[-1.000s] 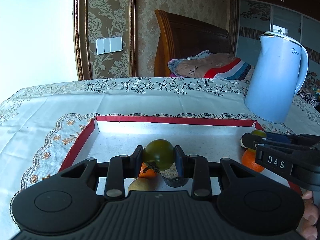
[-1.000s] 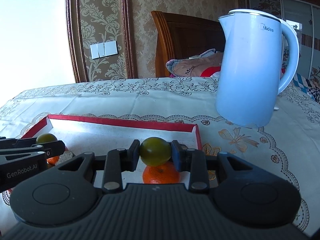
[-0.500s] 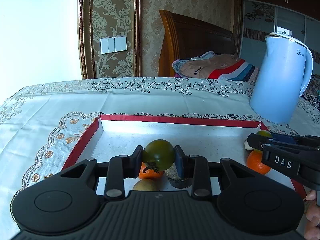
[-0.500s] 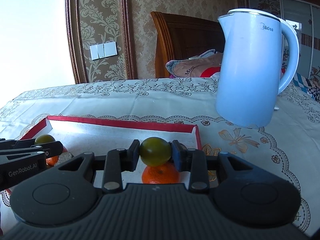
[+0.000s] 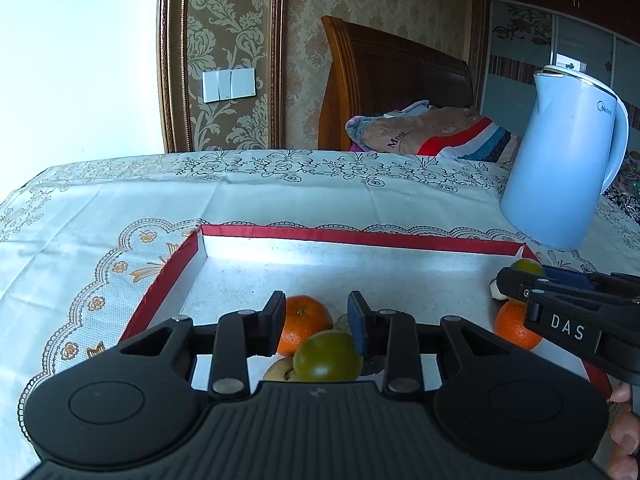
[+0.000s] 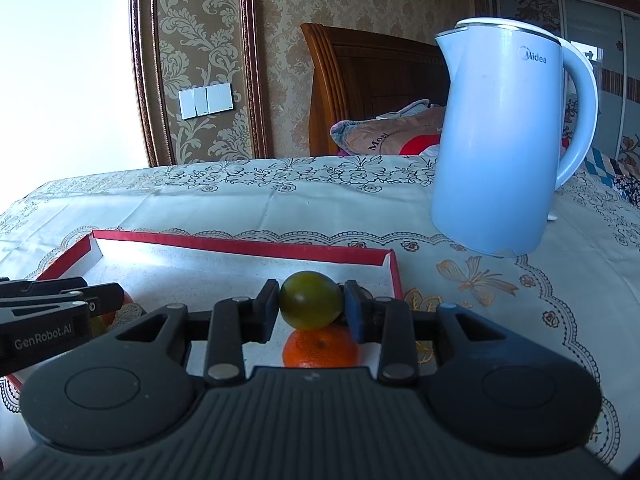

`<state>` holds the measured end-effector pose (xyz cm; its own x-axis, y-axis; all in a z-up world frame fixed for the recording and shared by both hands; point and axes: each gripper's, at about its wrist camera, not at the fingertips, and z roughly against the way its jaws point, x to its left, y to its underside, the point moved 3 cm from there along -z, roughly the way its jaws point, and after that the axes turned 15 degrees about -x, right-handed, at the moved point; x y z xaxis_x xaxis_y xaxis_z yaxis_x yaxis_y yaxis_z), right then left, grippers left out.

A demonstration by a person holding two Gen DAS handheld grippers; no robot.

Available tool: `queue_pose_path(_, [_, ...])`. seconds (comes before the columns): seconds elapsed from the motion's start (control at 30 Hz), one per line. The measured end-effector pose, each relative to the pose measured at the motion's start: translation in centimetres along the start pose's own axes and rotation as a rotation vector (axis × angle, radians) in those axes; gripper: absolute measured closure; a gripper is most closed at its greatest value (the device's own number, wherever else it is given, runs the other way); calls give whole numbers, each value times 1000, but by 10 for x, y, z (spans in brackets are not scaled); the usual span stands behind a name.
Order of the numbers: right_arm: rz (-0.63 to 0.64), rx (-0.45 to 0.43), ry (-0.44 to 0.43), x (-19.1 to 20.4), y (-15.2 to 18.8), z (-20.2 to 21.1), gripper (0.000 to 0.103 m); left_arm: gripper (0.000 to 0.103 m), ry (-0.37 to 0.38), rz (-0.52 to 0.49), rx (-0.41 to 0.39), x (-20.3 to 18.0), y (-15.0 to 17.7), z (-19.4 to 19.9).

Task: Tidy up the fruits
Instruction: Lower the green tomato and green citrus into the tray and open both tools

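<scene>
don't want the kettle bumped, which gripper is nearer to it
Right. The right gripper sits just short of the kettle; the left gripper is farther to its left.

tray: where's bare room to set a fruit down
The tray floor is bare along its far red wall. Crowded: the near middle around the orange and green fruit, and the right end under the right gripper.

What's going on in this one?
A person holding a gripper in each hand is sorting fruit into a red-rimmed tray on a table. The right gripper is shut on a green fruit, held just above an orange near the tray's right corner. The left gripper has its jaws apart and nothing between them; a second green fruit sits just below them, beside another orange in the tray.
</scene>
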<state>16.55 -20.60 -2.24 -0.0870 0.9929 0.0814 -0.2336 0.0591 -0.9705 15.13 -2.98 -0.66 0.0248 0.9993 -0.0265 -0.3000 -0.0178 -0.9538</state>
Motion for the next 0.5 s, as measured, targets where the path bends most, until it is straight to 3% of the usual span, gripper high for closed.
queue_pose_path(0.1, [-2,1,0,0,0,0,69,70,0,6,3,1,0,0])
queue_pose_path(0.17, [-3,-4,3,-1,0,0,60,70,0,10,6,1,1,-1])
queue_pose_path(0.5, [4,-9,3,-1,-1,2,56,69,1,13,9,1,1,0])
